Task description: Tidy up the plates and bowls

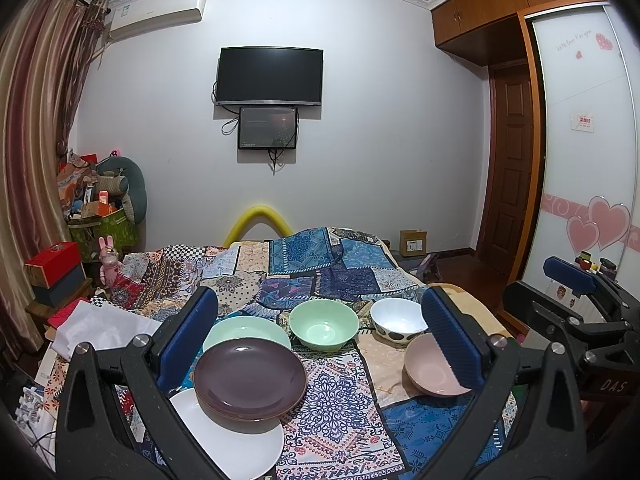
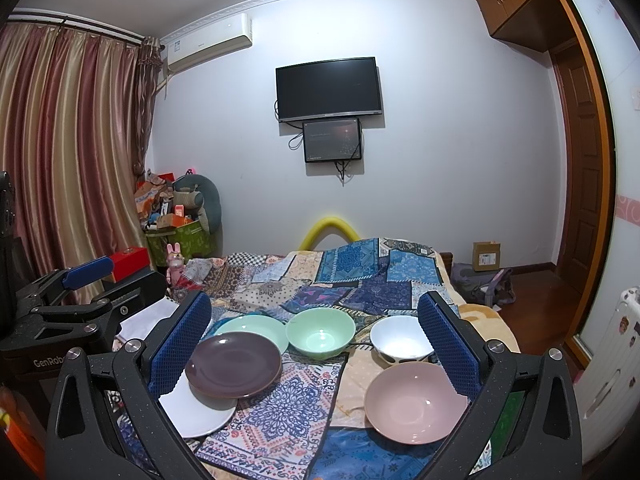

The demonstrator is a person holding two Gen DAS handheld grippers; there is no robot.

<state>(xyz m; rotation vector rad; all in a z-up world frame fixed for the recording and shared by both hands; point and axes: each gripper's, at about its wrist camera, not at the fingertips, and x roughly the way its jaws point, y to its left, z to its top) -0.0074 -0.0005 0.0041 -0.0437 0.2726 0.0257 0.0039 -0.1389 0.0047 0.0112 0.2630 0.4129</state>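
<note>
Our left gripper and right gripper both stand wide open, empty. We judge the purple plate stiff, glossy, breakable; we should pinch its near rim.

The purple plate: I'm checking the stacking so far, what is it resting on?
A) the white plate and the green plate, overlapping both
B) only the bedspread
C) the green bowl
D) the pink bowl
A: the purple plate overlaps the white plate in front and the green plate behind; the pink bowl and green bowl sit apart.
</note>
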